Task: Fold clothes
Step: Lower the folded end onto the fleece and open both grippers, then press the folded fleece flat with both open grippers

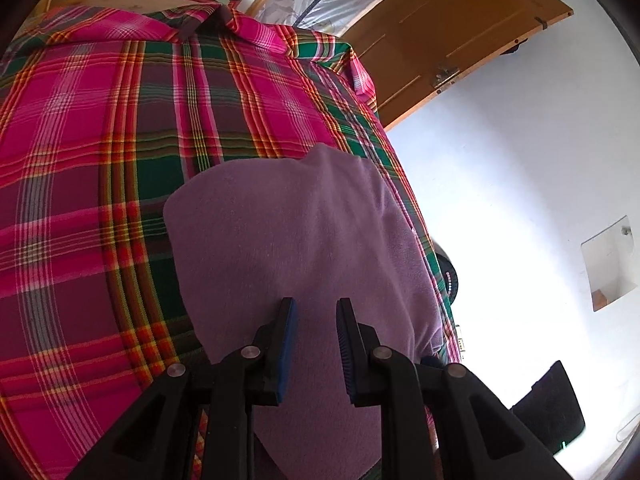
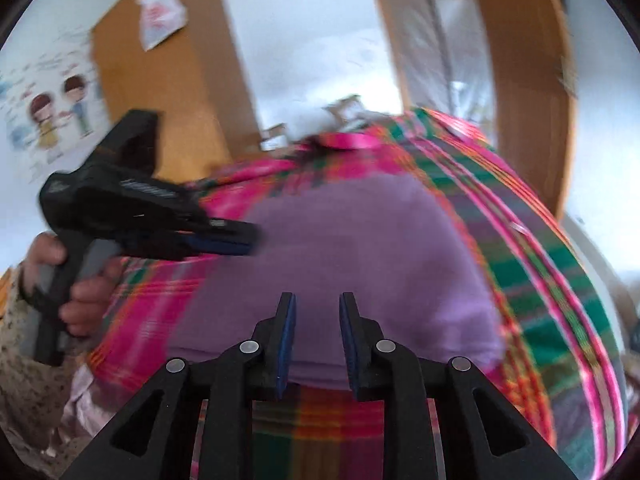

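The plaid cover [image 1: 100,152] is the biggest thing before me, pink, green and red, spread over what looks like a bed and filling the left of my left wrist view. Its right edge drops off beside a white wall [image 1: 520,184], so there is open room on that side, and a broad bare stretch of plaid lies free to the left. Beyond the far edge stands a wooden door [image 1: 460,28].

On the plaid lies the purple garment [image 1: 296,240], folded into a flat, rounded block. Its right side runs close to the cover's right edge; its far edge ends well short of the pillow end.

My left gripper [image 1: 316,344] hangs over the near part of the garment, fingers apart with purple cloth showing in the gap, clamped on nothing.

The right wrist view is smeared, so I read it loosely. My right gripper [image 2: 317,340] sits at the garment's [image 2: 340,248] near edge, fingers apart and empty, with plaid [image 2: 540,260] below it. Only this view shows my left gripper [image 2: 224,240] from outside, held by my left hand [image 2: 80,296] over the garment's left edge, with a wooden wardrobe [image 2: 172,80] and a white bag [image 2: 160,12] behind.
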